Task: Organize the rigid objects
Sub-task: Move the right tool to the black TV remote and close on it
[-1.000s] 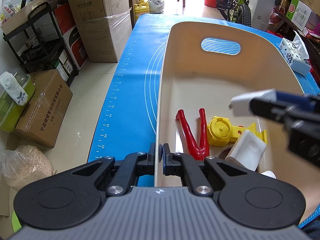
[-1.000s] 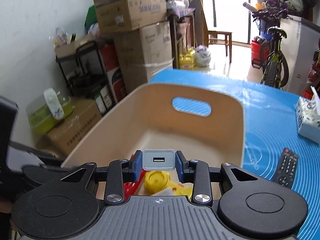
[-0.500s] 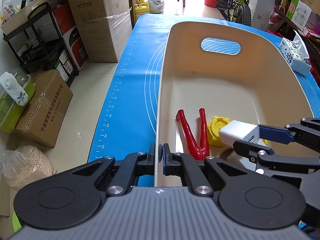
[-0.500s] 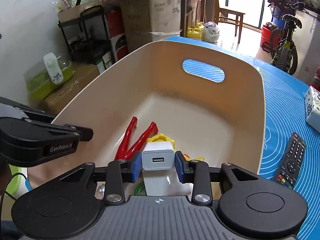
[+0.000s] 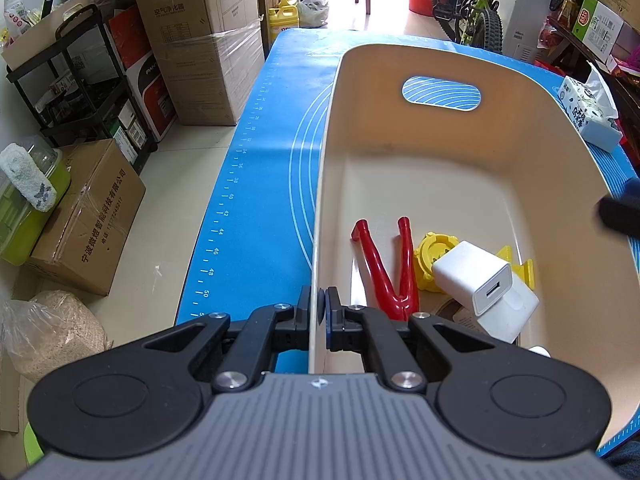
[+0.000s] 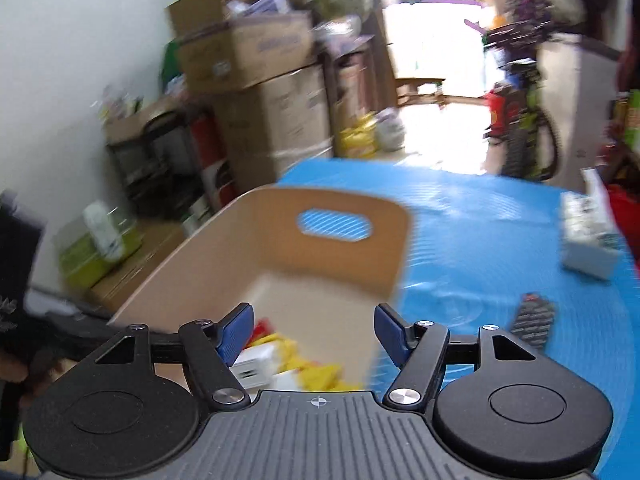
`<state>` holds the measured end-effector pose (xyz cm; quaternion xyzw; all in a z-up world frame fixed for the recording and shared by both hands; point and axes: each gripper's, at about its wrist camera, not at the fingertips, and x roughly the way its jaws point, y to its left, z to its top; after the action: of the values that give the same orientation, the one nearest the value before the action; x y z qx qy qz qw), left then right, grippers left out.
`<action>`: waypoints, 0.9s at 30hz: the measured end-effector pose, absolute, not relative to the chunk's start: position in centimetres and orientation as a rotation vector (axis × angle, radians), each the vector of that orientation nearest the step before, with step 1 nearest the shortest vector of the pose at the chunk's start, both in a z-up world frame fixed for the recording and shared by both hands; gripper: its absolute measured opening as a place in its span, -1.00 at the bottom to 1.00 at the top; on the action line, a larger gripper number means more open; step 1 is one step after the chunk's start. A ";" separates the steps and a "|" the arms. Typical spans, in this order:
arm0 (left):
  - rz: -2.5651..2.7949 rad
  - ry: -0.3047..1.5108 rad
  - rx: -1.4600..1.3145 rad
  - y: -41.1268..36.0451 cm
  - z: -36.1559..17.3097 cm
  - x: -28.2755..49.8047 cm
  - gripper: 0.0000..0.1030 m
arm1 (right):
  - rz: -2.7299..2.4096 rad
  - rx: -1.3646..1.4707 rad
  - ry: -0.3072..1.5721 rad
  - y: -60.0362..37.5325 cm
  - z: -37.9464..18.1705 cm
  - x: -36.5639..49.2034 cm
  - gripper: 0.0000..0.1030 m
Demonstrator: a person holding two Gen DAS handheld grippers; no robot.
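Left gripper (image 5: 319, 307), bottom centre of its frame, is clamped on the near left rim of the cream bin (image 5: 560, 128). Right gripper (image 6: 314, 330), jaws just widened, carries nothing. White charger (image 5: 476, 278) lies lower right inside, on yellow toy (image 5: 430, 250); the bin's far floor is bare.

Cluttered home storeroom: stacked cardboard boxes (image 5: 200, 40), bicycle (image 5: 476, 12).
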<state>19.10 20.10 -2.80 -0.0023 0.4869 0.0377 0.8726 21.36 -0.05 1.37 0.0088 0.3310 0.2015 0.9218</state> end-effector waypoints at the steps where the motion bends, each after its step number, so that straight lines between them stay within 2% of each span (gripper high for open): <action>1: 0.079 1.017 -0.005 20.1 -2.8 19.1 -0.87 | 0.379 0.023 0.671 -0.9 1.5 21.6 0.45; 7: 0.078 1.014 -0.008 20.1 -2.7 19.1 -0.87 | 0.166 0.102 0.647 -6.0 0.3 23.5 0.51; 14: 0.080 1.014 -0.007 20.2 -2.6 19.1 -0.87 | -0.010 0.095 0.687 -9.1 -4.7 25.8 0.51; 27: 0.081 1.015 -0.005 20.2 -2.6 19.1 -0.86 | -0.138 0.057 0.699 -8.4 -9.5 28.9 0.59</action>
<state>19.08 20.18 -2.62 -0.0022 0.4858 0.0386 0.8732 28.90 -8.36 -9.48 0.0280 0.3422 -0.0676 0.9368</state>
